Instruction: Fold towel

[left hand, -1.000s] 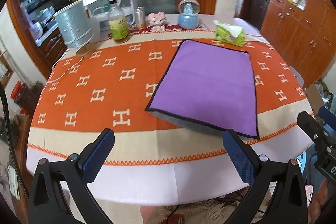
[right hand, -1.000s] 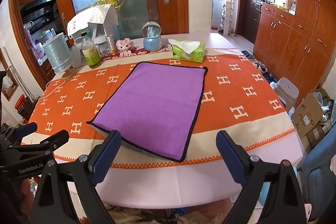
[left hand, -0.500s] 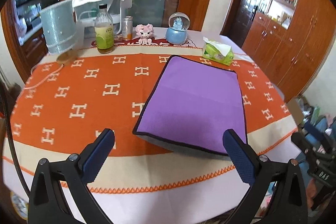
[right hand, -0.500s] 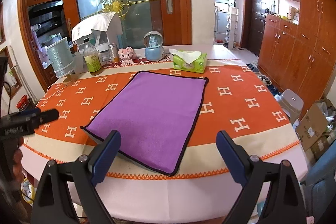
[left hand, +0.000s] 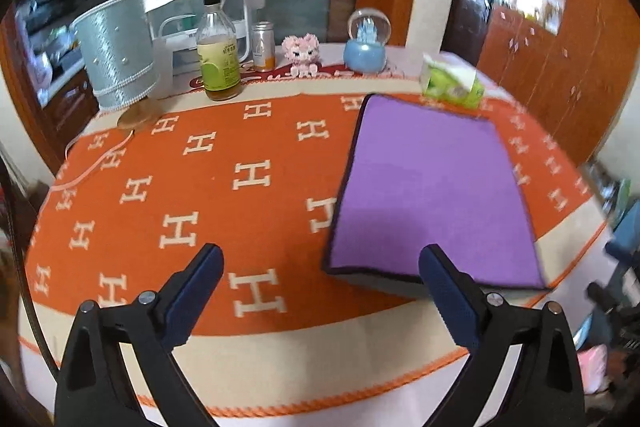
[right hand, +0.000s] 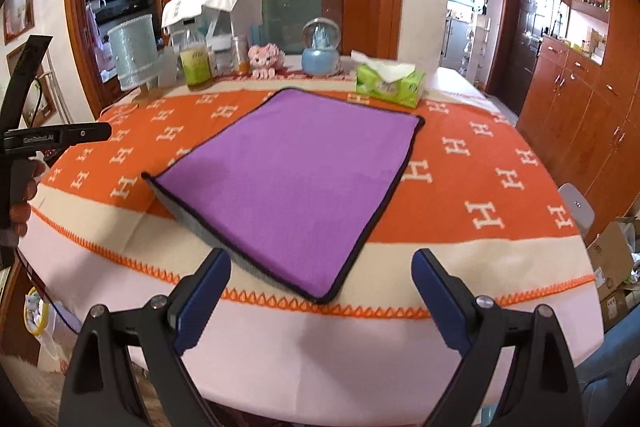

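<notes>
The flat purple towel with dark edging (right hand: 296,179) is lying on the orange-clothed counter (right hand: 500,187), long axis running away, straight ahead of the wide-open right hand-held gripper (right hand: 322,277) and rightward of the wide-open left hand-held gripper (left hand: 322,273).

The towel (right hand: 292,179) was matt purple cloth with dark stitched edging, lying on a woven orange tablecloth (right hand: 480,187). The cabinets (right hand: 580,107) were glossy wood; the snow globe (right hand: 321,47) looked like smooth glass.
</notes>
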Demonstrator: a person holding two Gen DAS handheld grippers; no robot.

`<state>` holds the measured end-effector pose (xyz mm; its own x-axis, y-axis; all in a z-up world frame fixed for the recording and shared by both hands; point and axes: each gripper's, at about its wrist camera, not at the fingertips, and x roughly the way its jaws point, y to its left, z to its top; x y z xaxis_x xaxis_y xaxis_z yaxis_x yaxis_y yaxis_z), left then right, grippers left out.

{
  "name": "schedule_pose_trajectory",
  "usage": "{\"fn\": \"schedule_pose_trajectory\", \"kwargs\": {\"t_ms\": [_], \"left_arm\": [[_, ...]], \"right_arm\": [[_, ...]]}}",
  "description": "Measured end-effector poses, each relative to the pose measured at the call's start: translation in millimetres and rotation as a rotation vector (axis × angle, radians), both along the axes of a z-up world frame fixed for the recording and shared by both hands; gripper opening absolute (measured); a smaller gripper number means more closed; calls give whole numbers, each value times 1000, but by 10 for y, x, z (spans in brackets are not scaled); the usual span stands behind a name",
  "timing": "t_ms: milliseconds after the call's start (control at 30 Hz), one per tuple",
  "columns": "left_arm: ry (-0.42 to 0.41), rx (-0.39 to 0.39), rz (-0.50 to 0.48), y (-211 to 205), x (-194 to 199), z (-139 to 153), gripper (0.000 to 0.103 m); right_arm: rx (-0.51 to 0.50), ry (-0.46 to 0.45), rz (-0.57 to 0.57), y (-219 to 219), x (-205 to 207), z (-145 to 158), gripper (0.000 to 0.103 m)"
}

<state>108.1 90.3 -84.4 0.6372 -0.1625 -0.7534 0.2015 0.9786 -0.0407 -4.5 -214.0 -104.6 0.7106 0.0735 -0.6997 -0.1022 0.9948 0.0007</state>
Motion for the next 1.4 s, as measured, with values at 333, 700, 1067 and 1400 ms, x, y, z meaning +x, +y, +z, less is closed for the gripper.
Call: {"fn": "schedule_pose_trajectory", "kwargs": {"t_ms": [333,700,1067,1400], "left_arm": [[64,86,-208,-141,166,-402,90],[82,185,-454,-341,247,-549,78],[223,205,-603,-437,510,-833,49],[235,229,-672,-484,538,-840,37]], "right_arm": [[7,65,42,24,53,-296,88],[30,112,72,25,168,-468,79],[11,159,133,133,279,-576,54],[39,207,180,126,365,-623,26]]}}
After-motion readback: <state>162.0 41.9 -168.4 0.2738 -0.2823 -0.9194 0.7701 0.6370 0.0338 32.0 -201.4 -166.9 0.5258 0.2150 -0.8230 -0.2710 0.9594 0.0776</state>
